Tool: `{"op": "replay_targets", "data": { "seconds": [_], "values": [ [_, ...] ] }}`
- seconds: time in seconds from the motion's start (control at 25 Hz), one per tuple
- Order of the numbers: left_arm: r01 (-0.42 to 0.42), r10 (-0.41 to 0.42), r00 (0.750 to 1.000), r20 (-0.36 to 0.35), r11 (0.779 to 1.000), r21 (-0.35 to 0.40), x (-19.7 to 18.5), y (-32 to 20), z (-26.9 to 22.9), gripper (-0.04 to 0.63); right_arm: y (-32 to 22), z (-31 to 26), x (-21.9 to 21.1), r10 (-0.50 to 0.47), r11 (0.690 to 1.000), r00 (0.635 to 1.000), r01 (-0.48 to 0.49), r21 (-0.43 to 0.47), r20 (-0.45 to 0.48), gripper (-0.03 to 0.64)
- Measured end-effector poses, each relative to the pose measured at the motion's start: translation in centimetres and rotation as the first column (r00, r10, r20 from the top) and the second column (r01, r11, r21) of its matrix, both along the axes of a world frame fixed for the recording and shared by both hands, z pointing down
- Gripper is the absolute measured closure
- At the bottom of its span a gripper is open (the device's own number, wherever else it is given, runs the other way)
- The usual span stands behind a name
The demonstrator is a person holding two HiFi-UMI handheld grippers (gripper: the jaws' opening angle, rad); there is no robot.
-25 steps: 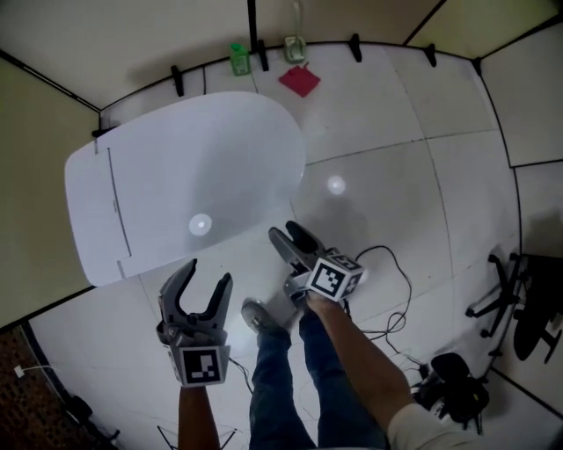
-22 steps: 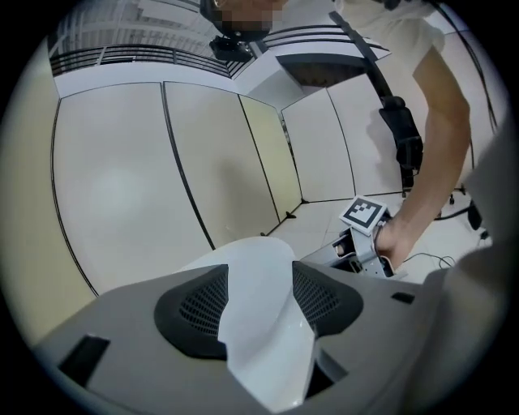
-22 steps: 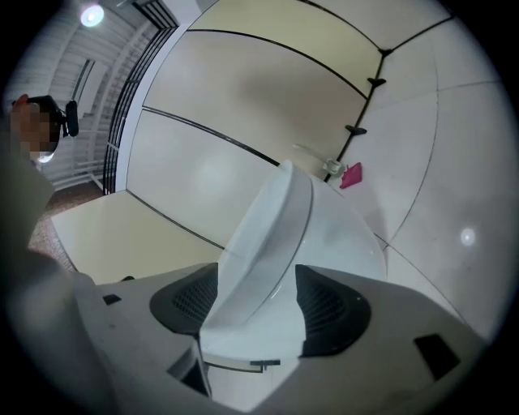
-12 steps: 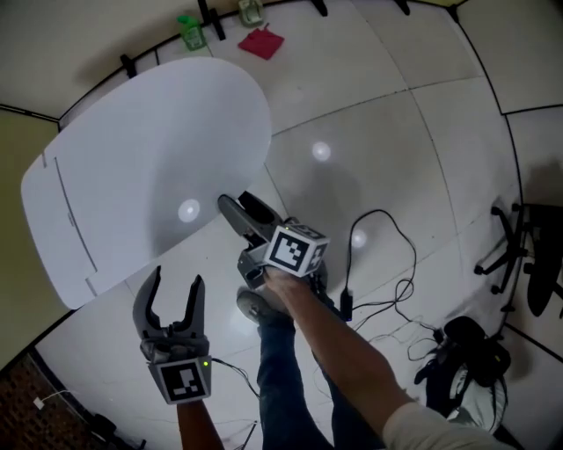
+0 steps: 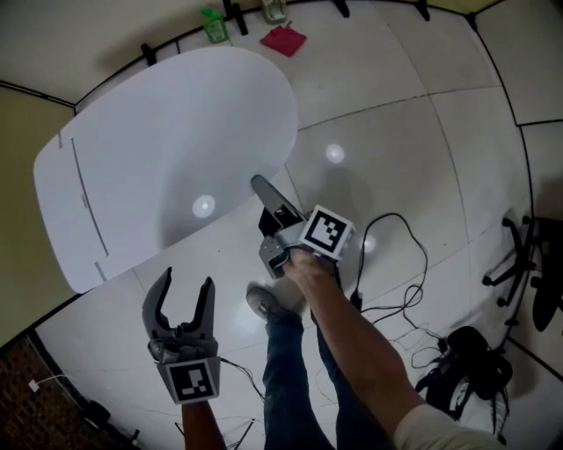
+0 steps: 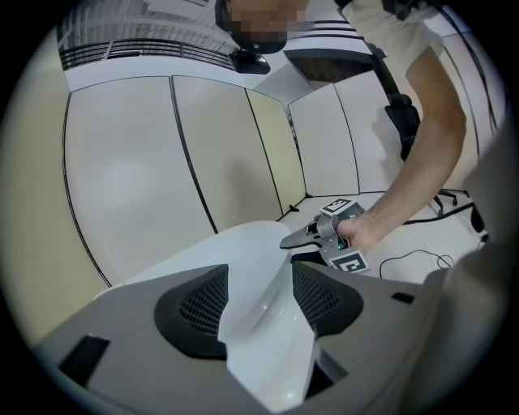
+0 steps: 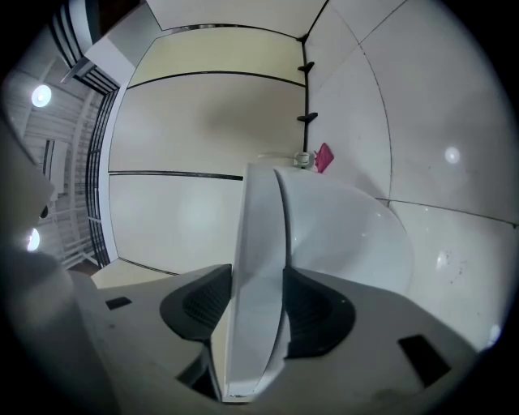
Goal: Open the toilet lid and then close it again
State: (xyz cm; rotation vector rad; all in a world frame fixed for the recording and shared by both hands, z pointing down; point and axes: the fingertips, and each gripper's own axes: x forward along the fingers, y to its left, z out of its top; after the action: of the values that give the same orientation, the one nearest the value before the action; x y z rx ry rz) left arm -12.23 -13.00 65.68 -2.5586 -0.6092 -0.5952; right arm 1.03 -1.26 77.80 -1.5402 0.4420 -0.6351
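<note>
The white toilet lid (image 5: 167, 149) lies flat and closed, filling the upper left of the head view. My right gripper (image 5: 261, 186) is rolled onto its side at the lid's front edge. In the right gripper view the thin lid rim (image 7: 259, 243) runs between the two pads, and the jaws have just been closing onto it, both pads touching it. My left gripper (image 5: 186, 286) hovers open, short of the lid's near edge, holding nothing. In the left gripper view the lid (image 6: 243, 251) shows beyond the open jaws, with the right gripper (image 6: 296, 240) at its rim.
A green bottle (image 5: 213, 25) and a pink cloth (image 5: 283, 39) lie on the tiled floor behind the toilet. Black cables (image 5: 396, 290) trail at the right, near a chair base (image 5: 528, 281) and a dark bag (image 5: 466, 378). The person's shoe (image 5: 262, 303) stands below the lid.
The right gripper has rolled onto its side, reached the lid's front rim and narrowed its jaws around it. The left gripper has sunk a little and stays open.
</note>
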Motion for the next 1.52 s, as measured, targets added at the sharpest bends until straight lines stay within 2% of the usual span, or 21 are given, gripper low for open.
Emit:
{"op": "replay_targets", "data": {
  "seconds": [0.2, 0.36, 0.48, 0.64, 0.84, 1.0, 1.04, 1.2, 1.24, 1.36, 1.52],
  "values": [
    [0.011, -0.01, 1.0, -0.016, 1.0, 0.026, -0.2, -0.7, -0.1, 0.354, 0.2, -3.5, 0.2, -0.032, 0.998, 0.998, 0.03, -0.046, -0.049, 0.434],
    [0.087, -0.087, 0.996, -0.029, 0.996, -0.008, -1.4, -1.9, -1.8, 0.354, 0.3, -8.4, -0.3, -0.055, 0.982, 0.993, 0.035, -0.184, -0.103, 0.436],
    [0.145, -0.147, 0.988, -0.055, 0.989, -0.038, -2.7, -3.1, -4.2, 0.354, 0.0, -13.3, -1.0, -0.075, 0.952, 0.981, 0.016, -0.307, -0.18, 0.436],
    [0.209, -0.211, 0.971, -0.116, 0.978, -0.029, -4.5, -6.0, -8.4, 0.354, -2.8, -21.2, -2.4, -0.123, 0.914, 0.936, -0.022, -0.405, -0.329, 0.44],
    [0.368, -0.375, 0.907, -0.192, 0.927, -0.074, -8.2, -11.8, -13.7, 0.354, -7.4, -28.1, -4.4, -0.201, 0.817, 0.885, -0.086, -0.57, -0.421, 0.44],
    [0.487, -0.5, 0.835, -0.232, 0.866, -0.114, -11.6, -16.3, -16.5, 0.354, -13.2, -33.3, -6.0, -0.345, 0.735, 0.792, -0.106, -0.67, -0.503, 0.44],
    [0.503, -0.517, 0.823, -0.235, 0.856, -0.122, -12.5, -17.3, -17.1, 0.354, -14.8, -34.4, -6.6, -0.382, 0.715, 0.767, -0.109, -0.691, -0.516, 0.441],
    [0.537, -0.556, 0.8, -0.227, 0.831, -0.143, -15.5, -20.5, -18.7, 0.354, -21.5, -37.9, -8.8, -0.527, 0.638, 0.654, -0.118, -0.761, -0.543, 0.461],
    [0.548, -0.566, 0.792, -0.227, 0.824, -0.141, -16.0, -21.0, -18.9, 0.354, -23.2, -38.4, -9.0, -0.566, 0.62, 0.615, -0.121, -0.776, -0.549, 0.536],
    [0.582, -0.618, 0.749, -0.239, 0.786, -0.209, -17.1, -22.4, -19.9, 0.354, -28.1, -39.6, -9.9, -0.665, 0.575, 0.509, -0.117, -0.81, -0.546, 0.551],
    [0.602, -0.634, 0.742, -0.217, 0.773, -0.2, -18.4, -23.3, -20.4, 0.354, -33.9, -39.9, -11.2, -0.756, 0.536, 0.408, -0.062, -0.842, -0.512, 0.56]
  ]
}}
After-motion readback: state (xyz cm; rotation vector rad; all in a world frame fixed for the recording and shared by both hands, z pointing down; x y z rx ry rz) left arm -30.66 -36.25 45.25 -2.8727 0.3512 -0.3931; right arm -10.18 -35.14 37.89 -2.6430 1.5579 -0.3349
